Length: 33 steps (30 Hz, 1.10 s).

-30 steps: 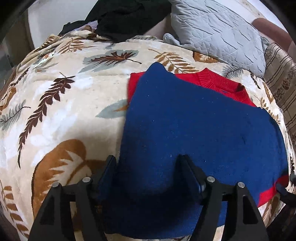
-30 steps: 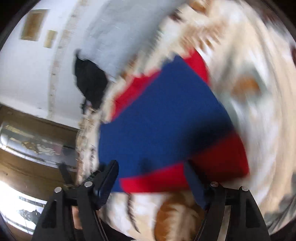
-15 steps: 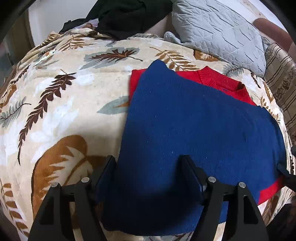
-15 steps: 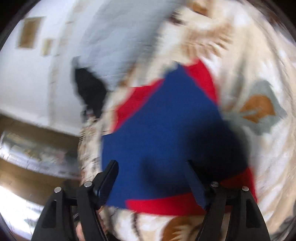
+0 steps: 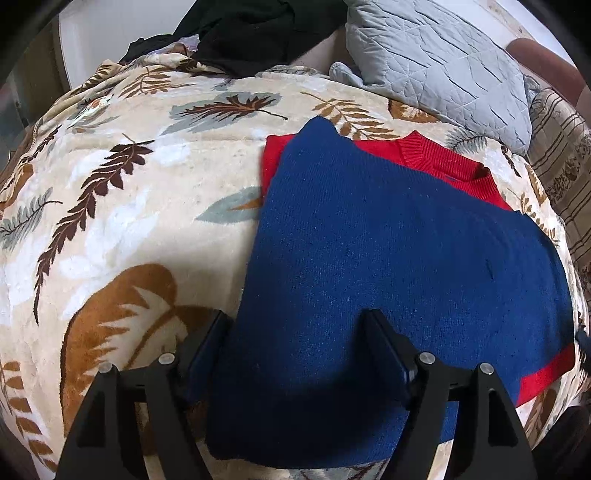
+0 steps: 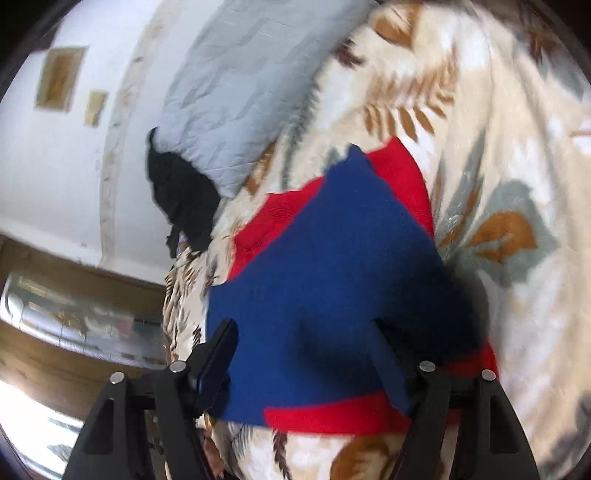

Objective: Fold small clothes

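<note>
A blue knitted sweater [image 5: 388, 240] with a red collar and red hem lies folded flat on the leaf-patterned blanket [image 5: 110, 221]. My left gripper [image 5: 295, 315] hovers over its near left edge. Its jaws are opening, and the cloth lies under them without the pads pressing on it. In the right wrist view, which is blurred, the same sweater [image 6: 332, 258] shows with its red hem band nearest. My right gripper [image 6: 304, 325] stands open just above that end, with nothing pinched between its fingers.
A grey quilted pillow [image 5: 436, 62] lies beyond the sweater, with a heap of black clothing [image 5: 251, 33] to its left. A striped cushion [image 5: 561, 166] sits at the right edge. The right wrist view shows the pillow [image 6: 240, 85], the black heap [image 6: 181, 199] and a white wall.
The right gripper has lifted a little off the sweater's hem end. In the left view the bulge of blue cloth between the fingers has settled flat, and the fingers stand slightly wider.
</note>
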Each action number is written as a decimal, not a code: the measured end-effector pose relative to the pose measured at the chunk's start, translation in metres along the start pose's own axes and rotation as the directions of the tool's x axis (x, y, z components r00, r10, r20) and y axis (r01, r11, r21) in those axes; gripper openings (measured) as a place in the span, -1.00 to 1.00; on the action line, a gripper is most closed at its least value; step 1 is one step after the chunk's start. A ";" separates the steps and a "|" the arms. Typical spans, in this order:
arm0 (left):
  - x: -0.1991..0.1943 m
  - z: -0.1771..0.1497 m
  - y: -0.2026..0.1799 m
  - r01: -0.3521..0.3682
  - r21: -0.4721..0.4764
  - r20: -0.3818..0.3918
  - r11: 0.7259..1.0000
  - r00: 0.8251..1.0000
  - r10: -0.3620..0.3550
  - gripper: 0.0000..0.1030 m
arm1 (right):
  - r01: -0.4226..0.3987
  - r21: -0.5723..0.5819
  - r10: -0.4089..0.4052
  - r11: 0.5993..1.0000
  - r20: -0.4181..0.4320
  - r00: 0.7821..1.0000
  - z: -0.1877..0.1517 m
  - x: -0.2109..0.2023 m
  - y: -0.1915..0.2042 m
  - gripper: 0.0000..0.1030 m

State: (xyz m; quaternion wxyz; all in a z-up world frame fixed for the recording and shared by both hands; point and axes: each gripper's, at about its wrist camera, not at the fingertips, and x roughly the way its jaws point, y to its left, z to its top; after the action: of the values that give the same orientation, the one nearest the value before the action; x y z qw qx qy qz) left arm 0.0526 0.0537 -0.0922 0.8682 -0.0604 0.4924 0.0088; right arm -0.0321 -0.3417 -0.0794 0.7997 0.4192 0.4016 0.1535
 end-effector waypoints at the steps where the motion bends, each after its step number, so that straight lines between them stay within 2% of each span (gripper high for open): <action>1: 0.000 0.000 -0.001 -0.003 0.002 0.001 1.000 1.000 0.003 0.50 | 0.005 -0.014 -0.005 1.000 -0.007 1.000 -0.009 -0.004 0.002 0.47; 3: -0.002 0.000 -0.001 -0.004 0.001 0.000 1.000 1.000 0.004 0.50 | -0.001 -0.004 0.001 1.000 -0.031 1.000 -0.031 -0.009 -0.003 0.47; 6: -0.010 0.000 0.000 -0.005 -0.025 0.004 1.000 1.000 0.005 0.50 | 0.009 0.086 -0.004 0.996 -0.066 0.998 -0.062 -0.008 -0.028 0.47; 8: -0.017 0.001 -0.003 0.010 -0.033 0.012 0.999 1.000 -0.009 0.50 | 0.026 0.123 -0.017 0.992 -0.068 0.998 -0.070 -0.003 -0.043 0.48; 10: -0.030 0.003 -0.012 0.018 -0.027 0.042 0.999 0.999 -0.017 0.50 | 0.017 0.175 -0.011 0.984 -0.038 0.999 -0.067 -0.004 -0.052 0.48; 15: -0.043 0.008 -0.044 0.050 0.014 0.075 0.999 0.996 -0.051 0.50 | 0.013 0.188 -0.022 0.982 0.048 0.999 -0.045 -0.002 -0.056 0.48; 18: -0.037 0.007 -0.060 0.024 0.052 0.070 0.998 0.997 -0.027 0.50 | -0.004 0.235 -0.016 0.972 0.086 0.996 -0.036 0.002 -0.060 0.49; 20: -0.029 0.006 -0.068 0.006 0.073 0.061 0.997 0.998 -0.011 0.50 | 0.011 0.221 -0.036 0.975 0.111 0.993 -0.035 0.004 -0.059 0.47; 25: -0.028 0.002 -0.073 -0.023 0.106 0.065 0.994 0.998 0.016 0.50 | 0.044 0.145 -0.063 0.988 0.130 0.989 -0.035 0.000 -0.046 0.29; 28: -0.029 0.002 -0.071 -0.018 0.088 0.065 0.996 0.998 0.012 0.50 | 0.062 0.088 -0.075 0.994 0.145 0.987 -0.031 -0.005 -0.036 0.28; 30: -0.030 0.002 -0.071 -0.018 0.088 0.065 0.996 0.998 0.013 0.50 | 0.085 0.103 -0.099 0.991 0.133 0.986 -0.029 0.001 -0.042 0.29; 33: -0.029 0.001 -0.072 -0.028 0.099 0.065 0.995 0.998 0.022 0.50 | 0.077 0.155 -0.094 0.985 0.105 0.990 -0.027 0.011 -0.056 0.29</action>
State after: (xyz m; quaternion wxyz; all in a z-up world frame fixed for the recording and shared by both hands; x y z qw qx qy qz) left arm 0.0438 -0.0161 -0.0595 0.8852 -0.0105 0.4651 -0.0030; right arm -0.0516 -0.3544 -0.1385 0.7928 0.4688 0.3841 0.0644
